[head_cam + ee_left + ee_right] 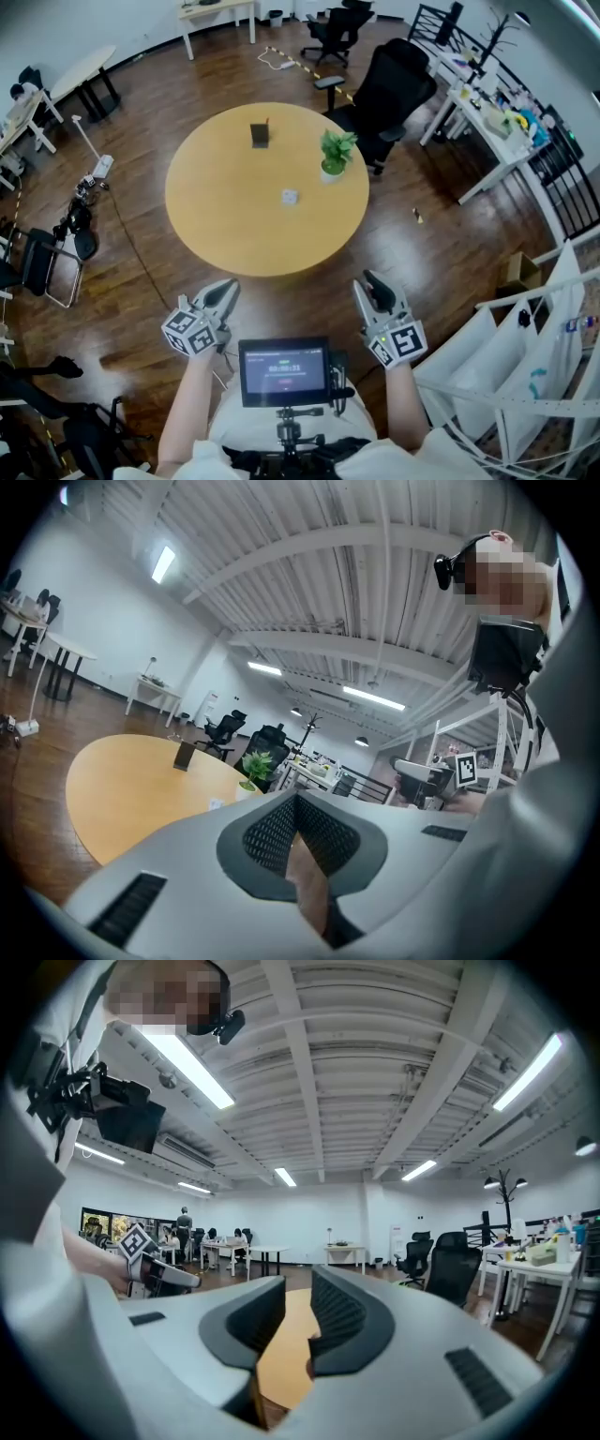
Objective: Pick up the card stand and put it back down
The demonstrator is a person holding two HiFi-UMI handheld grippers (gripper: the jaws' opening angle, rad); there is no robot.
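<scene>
The card stand (260, 134) is a small dark upright piece on the far side of the round wooden table (234, 234); in the left gripper view the stand (184, 755) rises at the table's far edge. Both grippers hover off the table's near edge, well short of the stand. My left gripper (225, 292) (296, 799) has its jaw tips together and holds nothing. My right gripper (371, 282) (298, 1288) is open, and only a strip of the table (286, 1349) shows through the gap between its pads.
A potted plant (335, 155) and a small white object (290, 196) also sit on the table. A black office chair (394, 89) stands behind it. White desks (487, 122) line the right, chairs (47, 262) the left. A small screen (283, 370) hangs at the person's chest.
</scene>
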